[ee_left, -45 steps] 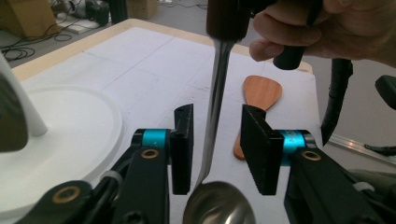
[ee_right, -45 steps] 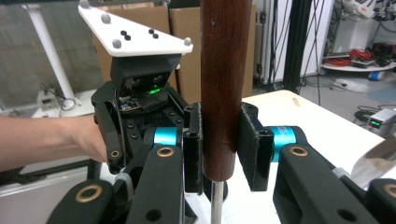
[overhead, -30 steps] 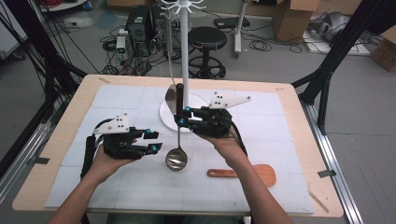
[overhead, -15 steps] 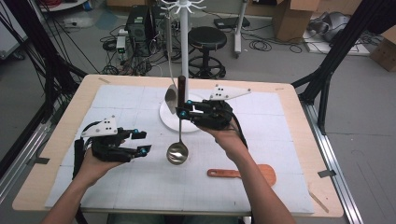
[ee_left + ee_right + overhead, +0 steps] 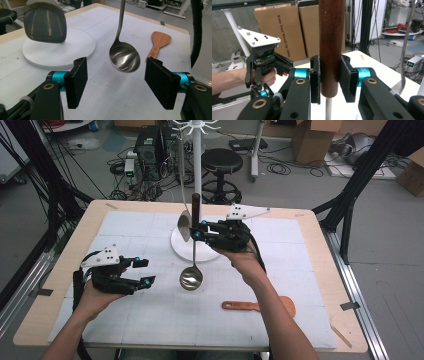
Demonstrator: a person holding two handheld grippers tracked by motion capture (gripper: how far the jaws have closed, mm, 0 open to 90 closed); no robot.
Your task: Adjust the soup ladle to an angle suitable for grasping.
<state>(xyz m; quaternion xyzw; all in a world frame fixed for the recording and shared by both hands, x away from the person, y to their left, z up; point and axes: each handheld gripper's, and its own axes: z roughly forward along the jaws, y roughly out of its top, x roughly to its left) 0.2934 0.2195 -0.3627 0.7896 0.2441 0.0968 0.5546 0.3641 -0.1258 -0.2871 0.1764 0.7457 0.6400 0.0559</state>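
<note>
Presently: ladle [image 5: 191, 270] being held upright by its wooden handle, bowl hanging above the table [image 5: 320, 250].

The right gripper [image 5: 198, 231] is clamping the handle between both pads, keeping the ladle vertical, likely for hanging on the white rack [image 5: 197, 180] behind it. The left gripper [image 5: 145, 272] is carrying nothing; its jaws have just been opening and are standing apart at a middling width, off to the ladle's left. A hanging metal spatula [image 5: 184, 224] is crowding the rack's pole just beside the handle. A wooden spatula [image 5: 260, 306] is lying flat, well apart.
</note>
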